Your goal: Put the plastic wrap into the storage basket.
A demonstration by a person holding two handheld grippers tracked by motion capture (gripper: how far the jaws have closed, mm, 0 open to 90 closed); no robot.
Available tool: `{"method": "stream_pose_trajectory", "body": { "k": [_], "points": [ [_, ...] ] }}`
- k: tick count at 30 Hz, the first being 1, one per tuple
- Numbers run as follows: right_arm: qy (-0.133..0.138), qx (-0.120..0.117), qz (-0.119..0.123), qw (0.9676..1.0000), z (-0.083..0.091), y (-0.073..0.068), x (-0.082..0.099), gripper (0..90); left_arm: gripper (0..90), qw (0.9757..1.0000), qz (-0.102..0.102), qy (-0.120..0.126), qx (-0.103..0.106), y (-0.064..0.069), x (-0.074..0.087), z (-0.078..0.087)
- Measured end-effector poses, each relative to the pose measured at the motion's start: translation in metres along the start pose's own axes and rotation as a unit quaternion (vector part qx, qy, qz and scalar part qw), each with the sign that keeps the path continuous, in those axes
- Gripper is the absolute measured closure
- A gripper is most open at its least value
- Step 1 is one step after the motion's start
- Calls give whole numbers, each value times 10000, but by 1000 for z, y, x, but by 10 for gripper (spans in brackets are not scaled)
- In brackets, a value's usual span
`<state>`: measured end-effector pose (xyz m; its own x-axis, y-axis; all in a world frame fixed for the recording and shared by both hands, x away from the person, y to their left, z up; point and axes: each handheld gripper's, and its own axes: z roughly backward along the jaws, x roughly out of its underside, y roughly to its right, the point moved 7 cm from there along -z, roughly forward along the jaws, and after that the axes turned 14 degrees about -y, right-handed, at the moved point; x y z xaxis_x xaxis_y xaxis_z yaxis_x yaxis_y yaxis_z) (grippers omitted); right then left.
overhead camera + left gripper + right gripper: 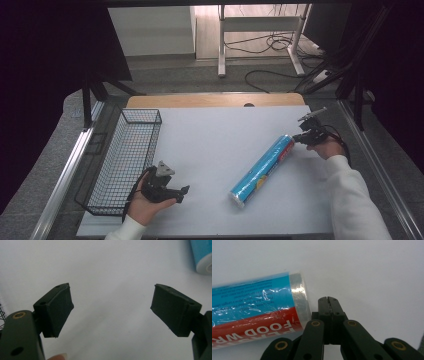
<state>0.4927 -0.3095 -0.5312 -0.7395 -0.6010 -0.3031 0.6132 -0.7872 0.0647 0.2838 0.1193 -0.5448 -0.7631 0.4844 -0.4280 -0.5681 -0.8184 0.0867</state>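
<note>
Okay, right gripper (328, 299) fingers clenched empty, nudging food wrap roll (262, 170): light, stiff, slippery film; gripping mid-body. Left gripper (112, 310) fingers released.

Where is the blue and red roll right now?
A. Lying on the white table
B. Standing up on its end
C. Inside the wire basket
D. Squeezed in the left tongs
A: the roll lies flat on the white table, outside the wire basket; the left tongs gape empty, and the right tongs are pinched shut beside its end.
</note>
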Motion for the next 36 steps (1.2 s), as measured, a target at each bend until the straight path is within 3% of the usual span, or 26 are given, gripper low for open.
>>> {"method": "stream_pose_trajectory", "body": {
  "k": [8,10,20,22,27,29,33,36],
  "points": [
    [-64,-132,284,9995,4,-30,12,895,173,10000,-6,-1,36,2,-1,1],
    [-71,-70,316,9994,4,-32,12,895,174,10000,-10,3,36,3,-1,1],
    [63,-263,282,9992,4,-29,15,894,174,10000,12,8,28,1,0,1],
    [91,-200,218,9995,5,-27,16,894,174,10000,17,11,31,1,0,1],
    [511,-172,-211,9983,30,-20,22,893,174,9999,-10,15,132,5,0,0],
    [811,-141,-401,9958,44,-23,31,893,174,9999,2,31,142,5,1,0],
    [1116,25,-416,9929,68,-42,61,893,174,9999,-4,49,157,6,1,0],
    [1382,2,-513,9891,82,-57,80,893,174,9999,-33,49,156,8,1,0]
  ]
}}
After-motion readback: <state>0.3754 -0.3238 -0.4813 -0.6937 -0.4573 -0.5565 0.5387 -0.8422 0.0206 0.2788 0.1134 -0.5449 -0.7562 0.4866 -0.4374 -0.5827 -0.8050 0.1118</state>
